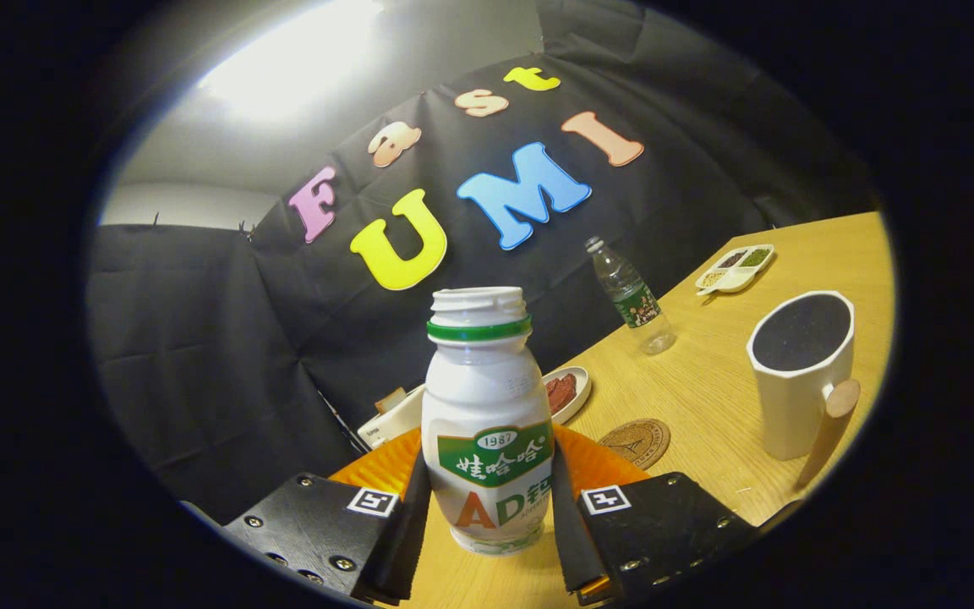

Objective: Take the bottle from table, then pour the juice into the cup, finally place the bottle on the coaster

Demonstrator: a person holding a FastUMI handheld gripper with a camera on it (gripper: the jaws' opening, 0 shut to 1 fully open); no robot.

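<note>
My tongs (488, 507) clamp the bottle (487, 423). Bare worktop (707, 397) lies open toward the coaster (636, 442); the cup (800, 372), water bottle (631, 296) and plate (567, 394) stand around that path.

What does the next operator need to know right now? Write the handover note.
Gripper: fingers closed on the white juice bottle, cap off, upright, seemingly lifted off the wooden table.
White cup: beyond the fingers on the right, handle facing us.
Cork coaster: bare, between bottle and cup.
Done: bottle taken.
Left: pour into the cup, then set the bottle on the coaster.
</note>
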